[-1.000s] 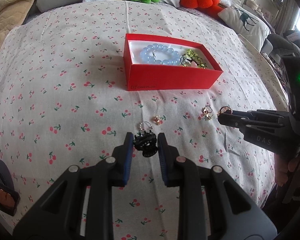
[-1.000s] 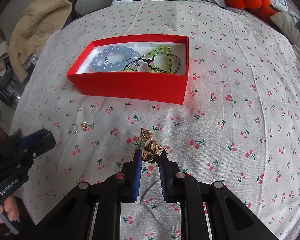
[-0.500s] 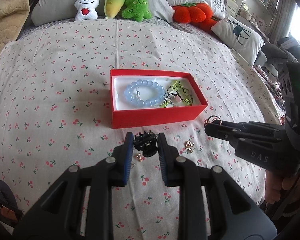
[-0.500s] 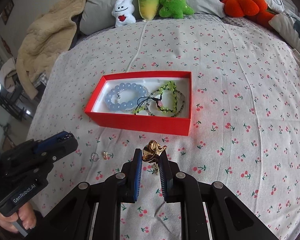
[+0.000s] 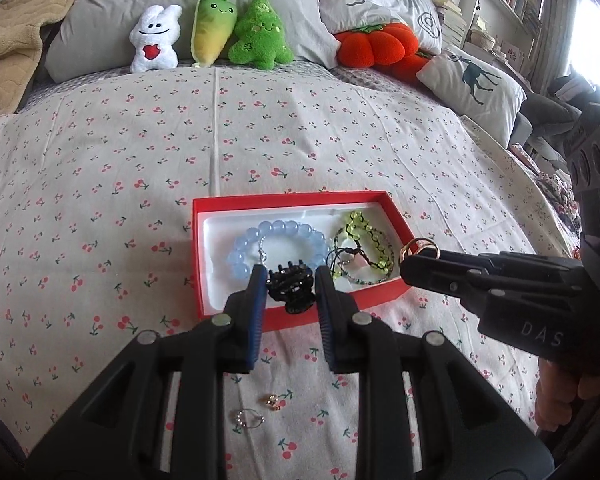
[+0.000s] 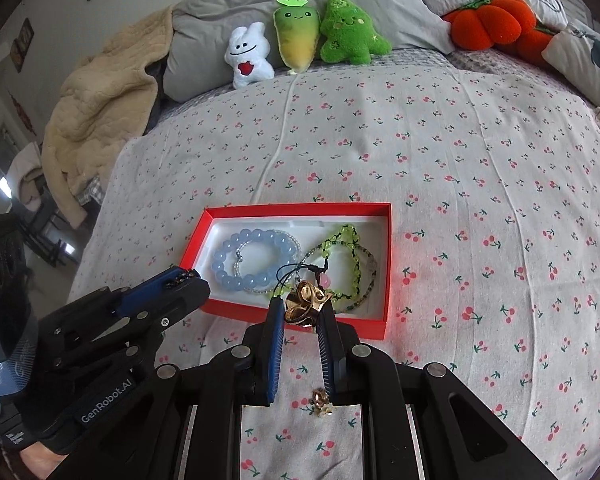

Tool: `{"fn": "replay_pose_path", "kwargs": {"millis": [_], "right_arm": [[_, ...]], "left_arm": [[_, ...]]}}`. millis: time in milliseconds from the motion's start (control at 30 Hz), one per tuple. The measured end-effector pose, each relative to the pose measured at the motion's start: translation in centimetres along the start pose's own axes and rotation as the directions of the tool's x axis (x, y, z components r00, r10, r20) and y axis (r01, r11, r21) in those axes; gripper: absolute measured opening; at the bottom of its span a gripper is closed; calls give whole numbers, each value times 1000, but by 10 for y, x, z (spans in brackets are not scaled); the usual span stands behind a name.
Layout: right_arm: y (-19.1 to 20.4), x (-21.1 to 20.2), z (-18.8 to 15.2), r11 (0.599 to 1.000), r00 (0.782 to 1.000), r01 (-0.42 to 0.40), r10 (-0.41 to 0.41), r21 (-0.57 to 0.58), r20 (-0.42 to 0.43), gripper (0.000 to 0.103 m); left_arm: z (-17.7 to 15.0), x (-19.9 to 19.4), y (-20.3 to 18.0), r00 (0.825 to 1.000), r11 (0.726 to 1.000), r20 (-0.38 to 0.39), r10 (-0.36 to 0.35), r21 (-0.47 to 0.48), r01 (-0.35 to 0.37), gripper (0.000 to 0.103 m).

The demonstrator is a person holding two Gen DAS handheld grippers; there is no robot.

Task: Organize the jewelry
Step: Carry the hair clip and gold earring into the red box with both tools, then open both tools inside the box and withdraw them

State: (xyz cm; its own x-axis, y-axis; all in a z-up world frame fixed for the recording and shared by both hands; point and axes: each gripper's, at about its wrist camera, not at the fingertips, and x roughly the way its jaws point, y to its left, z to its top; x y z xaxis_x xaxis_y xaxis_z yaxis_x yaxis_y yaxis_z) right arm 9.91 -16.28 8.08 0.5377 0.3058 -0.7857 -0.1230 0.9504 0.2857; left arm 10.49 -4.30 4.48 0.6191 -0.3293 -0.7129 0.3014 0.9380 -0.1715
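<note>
Left wrist view: left gripper (image 5: 291, 280) clamped on a small black plastic claw hair clip (image 5: 291, 286), held over the near wall of a shallow red cardboard box with a white lining (image 5: 199, 264). Already inside the box: a bracelet of large pale blue beads (image 5: 278, 250) and a tangle of yellow-green beaded bracelets on dark cord (image 5: 362, 250). At right, right gripper (image 5: 414, 258) closed on a gold-coloured ring-shaped piece (image 5: 420, 245), poised at the box's right end. Not yet packed, on the cherry-print bedsheet (image 5: 100, 184) close to the camera: a thin silver ring (image 5: 249, 429) and a small gold earring (image 5: 274, 402), lying near each other.

Right wrist view: right gripper (image 6: 300, 306) pinching a shiny gold knot-shaped ornament (image 6: 306, 304) just above the box's near edge (image 6: 384, 268). Left gripper (image 6: 186, 280) at lower left beside the box's left corner, tips together on something dark, barely visible. One more small gold piece (image 6: 322, 400) lying on the sheet below the right gripper.

Judged progress: roughly halfway, with two kinds of bracelet stowed, two items carried and ready to drop, at least three small pieces left on the sheet.
</note>
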Motion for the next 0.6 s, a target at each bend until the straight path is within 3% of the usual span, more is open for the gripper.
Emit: {"fn": "replay_pose_path", "kwargs": {"millis": [267,600], "right_arm": [[-15,17,9,1000,1000,-11,11,1,13,17],[-20,33,11,1000,1000,-6,6,-12,-4,17]], "left_arm": [[2,28,6,999,999,-31,37,-11,-37,26],[6,37,8,998,999,-35,44,-25,-45,26]]}}
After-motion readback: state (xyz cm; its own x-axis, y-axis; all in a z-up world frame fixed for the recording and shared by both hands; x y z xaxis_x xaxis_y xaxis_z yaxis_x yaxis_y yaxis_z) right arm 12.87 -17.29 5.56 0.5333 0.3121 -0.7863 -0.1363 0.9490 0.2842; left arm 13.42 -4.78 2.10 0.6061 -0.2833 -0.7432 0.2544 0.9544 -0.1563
